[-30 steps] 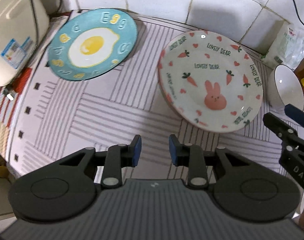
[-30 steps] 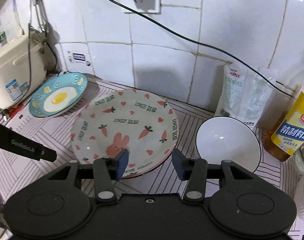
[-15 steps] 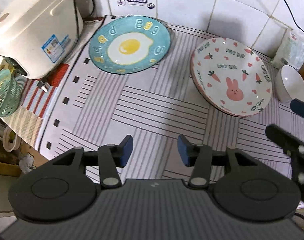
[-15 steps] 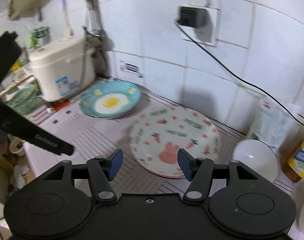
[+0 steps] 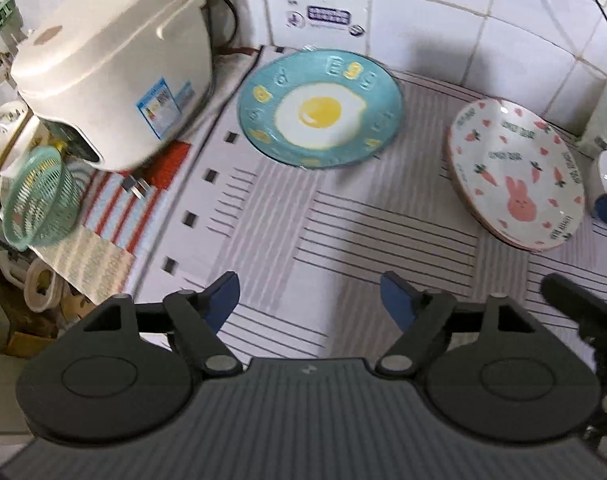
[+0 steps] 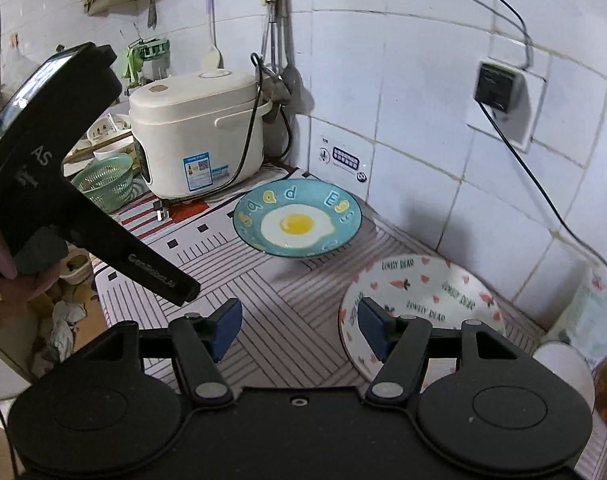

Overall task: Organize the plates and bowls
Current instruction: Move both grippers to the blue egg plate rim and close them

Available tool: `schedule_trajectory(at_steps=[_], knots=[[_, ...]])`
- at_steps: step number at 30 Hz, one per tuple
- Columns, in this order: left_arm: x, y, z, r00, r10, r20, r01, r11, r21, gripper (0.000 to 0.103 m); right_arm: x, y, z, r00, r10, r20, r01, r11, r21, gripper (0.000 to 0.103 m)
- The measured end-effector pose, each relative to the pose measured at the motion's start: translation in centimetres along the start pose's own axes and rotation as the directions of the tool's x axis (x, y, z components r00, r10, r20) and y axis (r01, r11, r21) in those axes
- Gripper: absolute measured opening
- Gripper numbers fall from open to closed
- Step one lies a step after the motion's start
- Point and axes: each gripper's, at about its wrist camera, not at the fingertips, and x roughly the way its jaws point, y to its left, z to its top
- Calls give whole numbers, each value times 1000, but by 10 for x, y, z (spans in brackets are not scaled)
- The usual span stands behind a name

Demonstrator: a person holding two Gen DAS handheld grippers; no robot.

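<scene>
Both claws empty, left gripper (image 5: 309,298) and right gripper (image 6: 295,326) just spreading above the striped mat (image 5: 343,240), readying for egg plate (image 5: 319,108) beside rice cooker (image 5: 111,72), rabbit plate (image 5: 517,172) nearby.

Black hand-held gripper (image 5: 309,296), blue pads (image 5: 223,294), silver pivot screws.

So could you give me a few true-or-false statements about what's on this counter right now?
1. The blue fried-egg plate lies beside the rice cooker. True.
2. The rabbit plate is stacked on the egg plate. False: they lie apart on the striped mat.
3. The left gripper holds a plate. False: it is open and empty.
4. The right gripper is open. True.
5. The green basket sits on the cooker. False: beside it.
</scene>
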Motion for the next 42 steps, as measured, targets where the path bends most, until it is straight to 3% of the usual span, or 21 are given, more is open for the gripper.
schedule_trajectory(at_steps=[4,9,13,17,23,25,27,30,34,36,38,39,42], knots=[[4,26,18,999,10,35,-11,1000,5,87,10,6,15,999,-39,19,39,998,-43,73],[15,57,44,995,-10,98,11,1000,-16,94,33,7,33,998,-58,34,58,998,-19,74],[30,71,60,984,12,180,-5,999,-38,94,60,2,39,995,-49,84,42,996,73,74],[52,82,75,976,1,217,7,999,-37,94,98,-11,39,995,-54,87,32,970,242,75],[96,100,91,983,-111,144,118,992,-44,94,156,-21,21,998,-39,50,10,877,480,74],[109,104,93,979,-76,188,90,994,-66,94,172,-21,14,999,-27,42,0,845,535,74],[125,105,96,980,-58,193,73,995,-73,94,186,-16,8,998,-61,34,32,831,555,74],[146,108,100,981,-108,158,127,986,-110,94,202,-10,2,992,-124,14,95,822,561,73],[160,104,102,983,-123,136,135,987,-83,91,216,-12,-4,991,-131,13,96,790,606,65],[164,103,104,982,-131,133,142,987,-75,86,220,-12,-2,991,-132,10,98,779,619,64],[166,102,108,983,-143,116,153,984,-85,75,222,-13,0,991,-131,16,92,772,629,62],[168,102,110,984,-148,100,158,983,-93,69,225,-14,1,992,-128,16,89,768,634,60],[177,99,116,988,-147,38,150,983,-102,67,233,-20,0,992,-129,7,92,747,658,44]])
